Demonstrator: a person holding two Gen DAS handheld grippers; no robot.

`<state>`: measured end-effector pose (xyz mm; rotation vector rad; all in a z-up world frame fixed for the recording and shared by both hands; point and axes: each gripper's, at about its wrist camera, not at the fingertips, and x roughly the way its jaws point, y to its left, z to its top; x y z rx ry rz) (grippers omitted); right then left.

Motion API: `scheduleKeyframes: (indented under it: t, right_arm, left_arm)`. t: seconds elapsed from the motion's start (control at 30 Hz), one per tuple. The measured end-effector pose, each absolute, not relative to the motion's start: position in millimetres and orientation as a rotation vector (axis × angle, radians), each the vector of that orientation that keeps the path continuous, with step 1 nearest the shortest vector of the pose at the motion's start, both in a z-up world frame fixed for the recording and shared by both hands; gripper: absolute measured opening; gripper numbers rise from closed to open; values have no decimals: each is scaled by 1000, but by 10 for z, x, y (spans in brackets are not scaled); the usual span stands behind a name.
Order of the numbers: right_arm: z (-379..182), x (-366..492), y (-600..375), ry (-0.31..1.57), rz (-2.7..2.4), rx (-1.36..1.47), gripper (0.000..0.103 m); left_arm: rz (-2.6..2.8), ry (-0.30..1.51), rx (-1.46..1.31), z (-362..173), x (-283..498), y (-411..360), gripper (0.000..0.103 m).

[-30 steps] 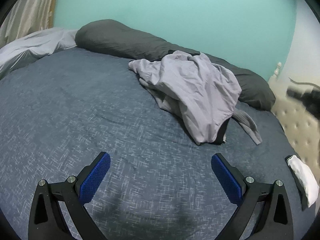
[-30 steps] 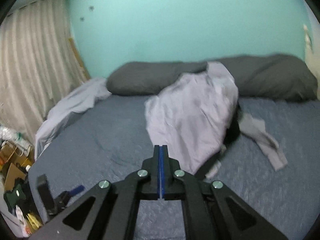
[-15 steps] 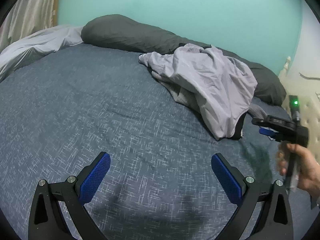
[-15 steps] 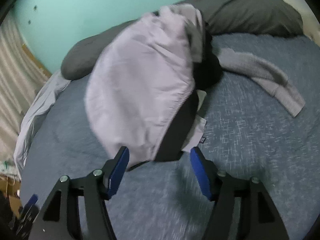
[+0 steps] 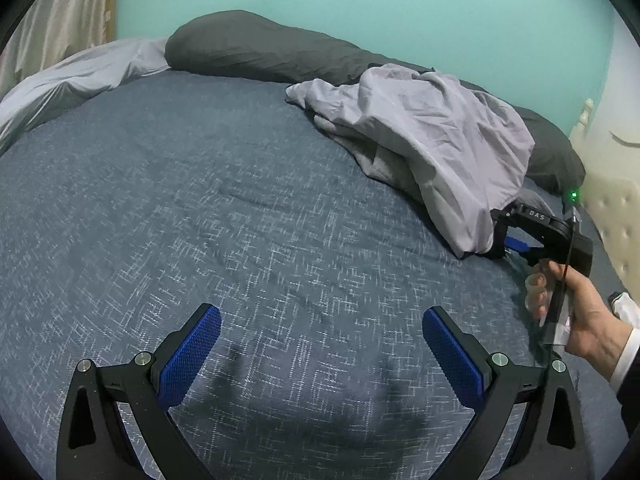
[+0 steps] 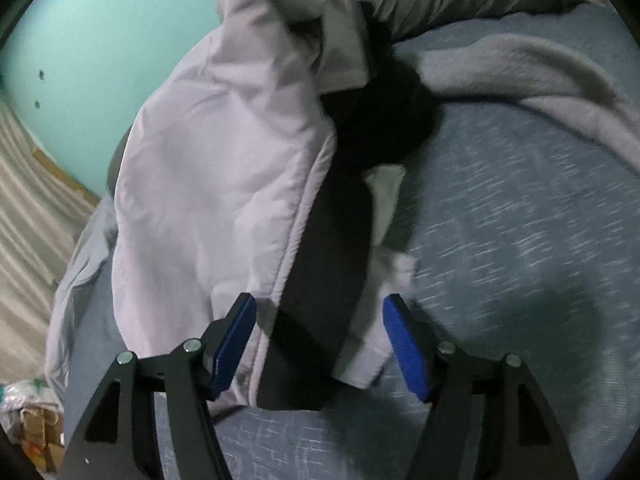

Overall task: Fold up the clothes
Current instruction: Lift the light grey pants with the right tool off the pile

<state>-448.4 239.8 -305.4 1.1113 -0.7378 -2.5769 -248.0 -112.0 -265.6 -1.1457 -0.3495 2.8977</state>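
The clothes lie in a heap on the far right part of the bed (image 5: 200, 208), against the dark pillow (image 5: 272, 50) at the teal wall (image 5: 400, 8); on top is a pale lilac garment (image 5: 440, 128), with a black garment (image 6: 332, 240) under its hem and a grey knit piece (image 6: 520, 76) trailing off to the right on the blue-grey cover. The right gripper (image 6: 318, 332) is at the near edge of the heap, its jaws spread wide; the lilac hem and the black cloth lie between the blue pads (image 6: 236, 336), though whether either pad touches cloth I cannot tell. In the left wrist view this gripper is seen side-on at the heap's lower edge, held by a hand (image 5: 576, 304) with a white cuff. The left gripper (image 5: 320, 356) hovers over bare cover, well apart from the heap, jaws wide and holding nothing; a pale sheet (image 5: 80, 76) is bunched at the bed's far left, beside a curtain (image 5: 60, 4).
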Motion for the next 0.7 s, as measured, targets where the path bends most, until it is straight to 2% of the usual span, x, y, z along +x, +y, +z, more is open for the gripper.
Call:
scheduleKeyframes:
  t: [0.07, 0.17, 0.43, 0.5, 0.57, 0.7]
  right_arm:
    - [-3054, -4482, 2372, -746, -2551, 1073, 61]
    - [-3053, -4478, 2334, -758, -2510, 1016, 42]
    - [-3068, -4592, 2269, -780, -2487, 1029, 41]
    - [-3050, -4589, 2227, -749, -2492, 1025, 27]
    - [-2993, -4554, 2180, -711, -2494, 1000, 17]
    - [-2749, -4337, 2133, -675, -2496, 903, 14]
  left_arm:
    - [2901, -344, -1149, -2664, -2475, -1134, 103]
    - [2900, -344, -1154, -2676, -2475, -1146, 103]
    - [2898, -350, -1157, -2681, -2482, -1162, 103]
    - [2893, -350, -1159, -2687, -2485, -1167, 103]
    - [2891, -353, -1161, -2687, -2491, -1179, 103]
    - [2895, -367, -1139, -2628, -2479, -1192, 103]
